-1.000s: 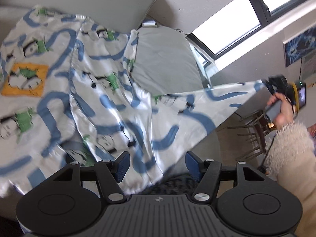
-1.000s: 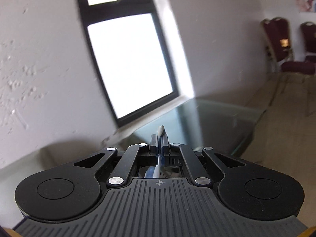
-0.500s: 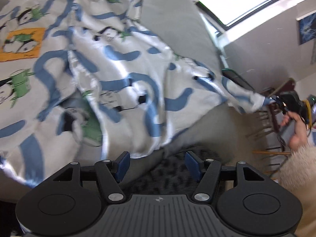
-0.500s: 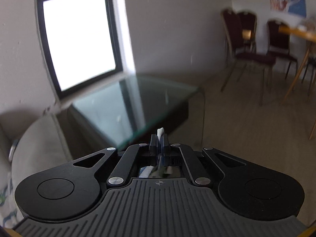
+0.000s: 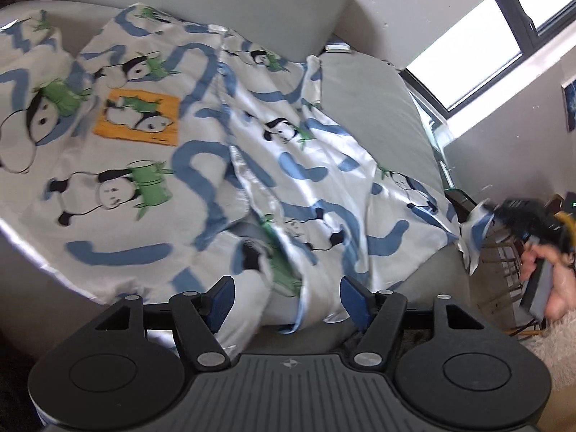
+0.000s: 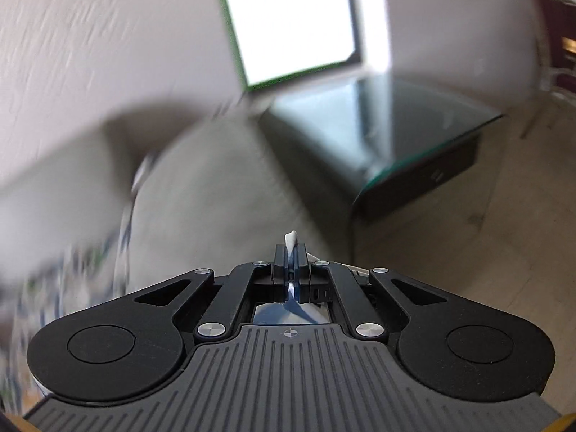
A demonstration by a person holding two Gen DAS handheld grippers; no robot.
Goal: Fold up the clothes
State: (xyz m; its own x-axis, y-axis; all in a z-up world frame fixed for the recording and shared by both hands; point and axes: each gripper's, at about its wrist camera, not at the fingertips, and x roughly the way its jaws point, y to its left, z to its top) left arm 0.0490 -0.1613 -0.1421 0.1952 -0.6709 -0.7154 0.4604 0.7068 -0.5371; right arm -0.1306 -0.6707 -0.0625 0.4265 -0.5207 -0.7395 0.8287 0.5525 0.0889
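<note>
Left wrist view: the white satin garment with blue squiggles and panda prints (image 5: 201, 151) lay spread over the grey sofa (image 5: 374, 108), from the back cushion to the front edge. Half a second before, the camera sat higher; it had since dropped, so the left gripper (image 5: 287, 297), jaws released, straddled the hem at the front edge. The right gripper (image 5: 518, 219) pinched one corner off the sofa's right edge.

Right wrist view: jaws clenched on a cloth sliver (image 6: 290, 243); view had swung back toward the sofa. No containers seen.
</note>
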